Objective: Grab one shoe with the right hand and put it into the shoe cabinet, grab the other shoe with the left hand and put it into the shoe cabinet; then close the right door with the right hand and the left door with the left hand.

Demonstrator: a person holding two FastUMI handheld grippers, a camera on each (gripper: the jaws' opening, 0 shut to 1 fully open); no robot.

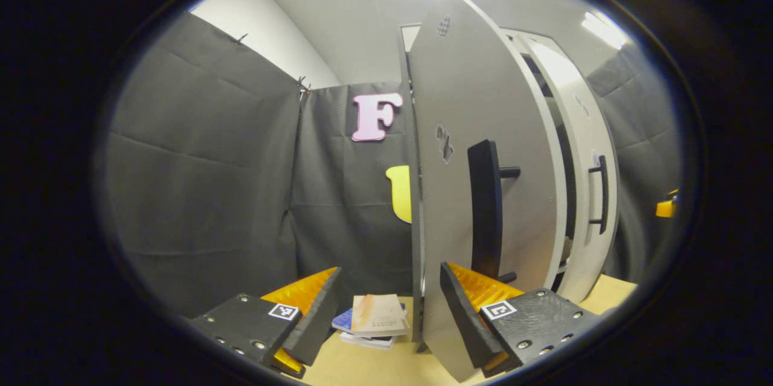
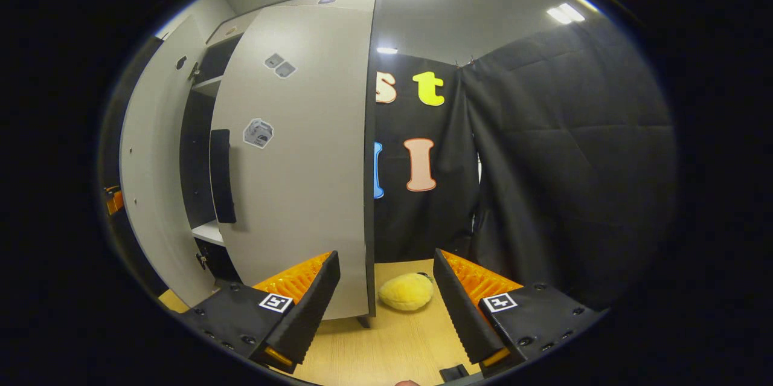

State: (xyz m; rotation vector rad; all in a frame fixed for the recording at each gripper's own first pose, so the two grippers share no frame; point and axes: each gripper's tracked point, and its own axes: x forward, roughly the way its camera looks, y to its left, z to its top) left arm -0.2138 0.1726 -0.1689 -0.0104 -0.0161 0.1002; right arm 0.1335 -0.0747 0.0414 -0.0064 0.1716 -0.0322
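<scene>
In the left gripper view the grey shoe cabinet's left door stands ajar close in front of me, its black bar handle upright. My left gripper is open and holds nothing; its right finger sits just below that handle, near the door's outer face. Beyond it is the right door, also ajar, with its own handle. In the right gripper view the right door and its handle are to the left of my open, empty right gripper. The dark shelves show between the doors.
A small stack of books lies on the wooden table left of the cabinet. A yellow plush ball rests on the table right of the cabinet. Black cloth walls close in both sides.
</scene>
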